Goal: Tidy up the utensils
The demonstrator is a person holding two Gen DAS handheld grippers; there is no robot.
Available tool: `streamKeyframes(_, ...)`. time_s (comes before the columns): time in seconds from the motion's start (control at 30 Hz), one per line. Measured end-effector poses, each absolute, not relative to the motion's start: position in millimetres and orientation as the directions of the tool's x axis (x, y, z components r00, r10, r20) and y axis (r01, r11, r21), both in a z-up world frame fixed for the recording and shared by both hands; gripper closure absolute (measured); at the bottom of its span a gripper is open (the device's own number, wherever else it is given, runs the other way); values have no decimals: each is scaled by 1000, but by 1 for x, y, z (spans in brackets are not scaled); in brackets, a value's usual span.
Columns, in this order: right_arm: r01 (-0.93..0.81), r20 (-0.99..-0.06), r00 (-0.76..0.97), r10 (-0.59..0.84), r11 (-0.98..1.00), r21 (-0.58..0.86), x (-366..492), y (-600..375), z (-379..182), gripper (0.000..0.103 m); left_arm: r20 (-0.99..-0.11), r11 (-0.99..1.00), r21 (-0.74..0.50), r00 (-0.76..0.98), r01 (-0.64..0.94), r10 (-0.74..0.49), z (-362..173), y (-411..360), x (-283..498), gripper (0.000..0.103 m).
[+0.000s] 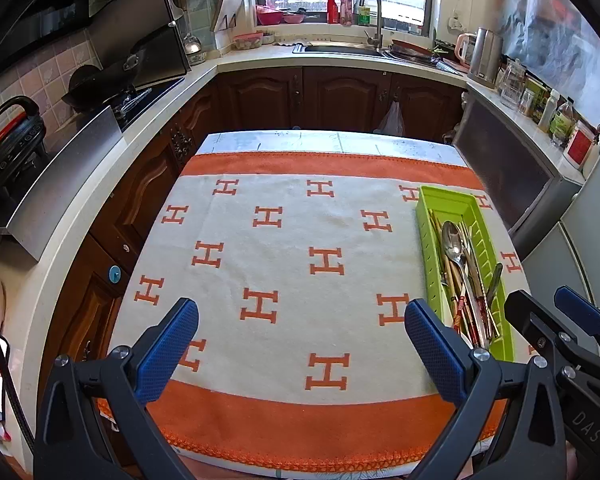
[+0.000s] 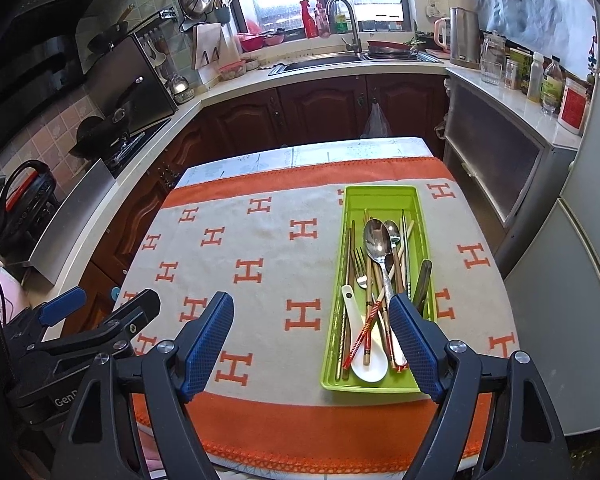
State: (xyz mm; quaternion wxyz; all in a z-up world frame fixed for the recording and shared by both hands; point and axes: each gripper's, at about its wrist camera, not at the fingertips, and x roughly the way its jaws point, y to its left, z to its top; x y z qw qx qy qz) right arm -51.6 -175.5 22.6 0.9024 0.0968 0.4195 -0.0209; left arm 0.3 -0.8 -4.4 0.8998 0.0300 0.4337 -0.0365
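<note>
A lime-green utensil tray lies on the right side of the cloth-covered table. In it lie steel spoons, a fork, a white ceramic spoon, chopsticks and a dark-handled knife, all jumbled together. My right gripper hangs open above the table's front edge, its right finger over the tray's near end, nothing between its fingers. My left gripper is open over bare cloth to the left of the tray. Each gripper shows at the side of the other's view.
The table wears a cream cloth with orange H marks and orange borders. Kitchen counters surround it: a stove with a wok at left, a sink at the back, bottles and jars at right. A refrigerator stands close on the right.
</note>
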Motion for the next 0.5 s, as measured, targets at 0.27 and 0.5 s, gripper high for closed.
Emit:
streamKeyframes(0.27,122,-768,639,43,980,156,-47,-175,18,22,-789,995,29,614,92,-34,-7,-1,5,1)
streamKeyframes(0.5,127,-773,633,41,980,155,-44,-175,14,22,-794,995,28,606,94,-35,-9,-2,8,1)
